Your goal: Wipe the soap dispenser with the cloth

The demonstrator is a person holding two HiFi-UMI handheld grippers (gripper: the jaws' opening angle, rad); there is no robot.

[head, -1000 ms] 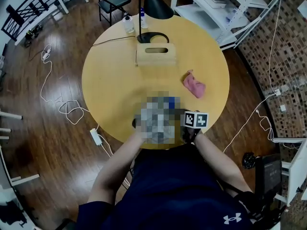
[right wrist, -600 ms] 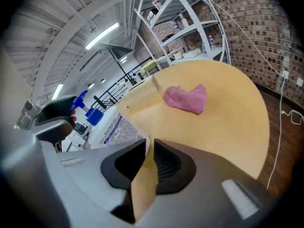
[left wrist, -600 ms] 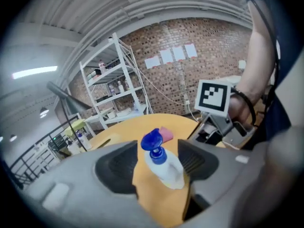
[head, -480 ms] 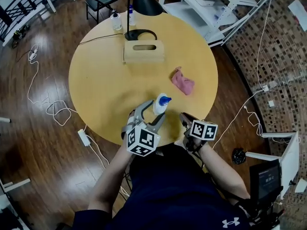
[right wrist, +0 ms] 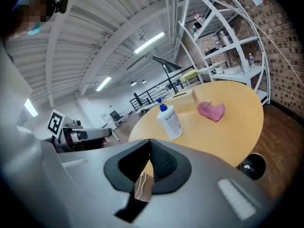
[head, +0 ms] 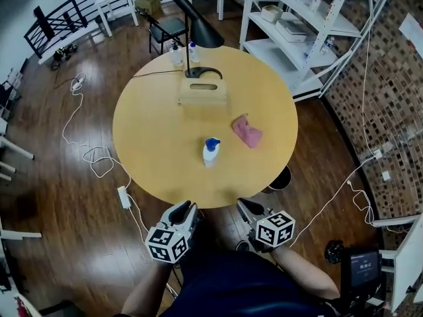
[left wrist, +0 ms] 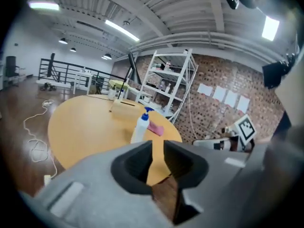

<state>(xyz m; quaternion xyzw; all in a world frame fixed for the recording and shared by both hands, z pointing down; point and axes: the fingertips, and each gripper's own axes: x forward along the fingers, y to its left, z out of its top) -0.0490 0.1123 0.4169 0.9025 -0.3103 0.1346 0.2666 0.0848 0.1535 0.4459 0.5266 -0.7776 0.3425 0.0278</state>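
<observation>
The soap dispenser (head: pixel 211 152), white with a blue pump, stands upright and alone near the middle of the round yellow table (head: pixel 149 134). It also shows in both gripper views (left wrist: pixel 140 127) (right wrist: pixel 169 121). The crumpled pink cloth (head: pixel 246 132) (left wrist: pixel 155 128) (right wrist: pixel 211 110) lies just right of it. My left gripper (head: pixel 184 208) (left wrist: pixel 157 148) hangs off the table's near edge. Its jaws are closing, with a narrow gap and nothing between them. My right gripper (head: pixel 243 205) (right wrist: pixel 148 144) is beside it, shut and empty.
A wooden tissue box (head: pixel 202 91), a black lamp (head: pixel 198 32) and two small bottles (head: pixel 176 55) stand at the table's far side. White shelving (head: pixel 297 25) is at the back right. Cables (head: pixel 92 157) and a power strip (head: pixel 123 197) lie on the floor at the left.
Half a second ago the dispenser stood between my left gripper's jaws near the table's edge. Both grippers have since drawn back off the table, and the dispenser stands free.
</observation>
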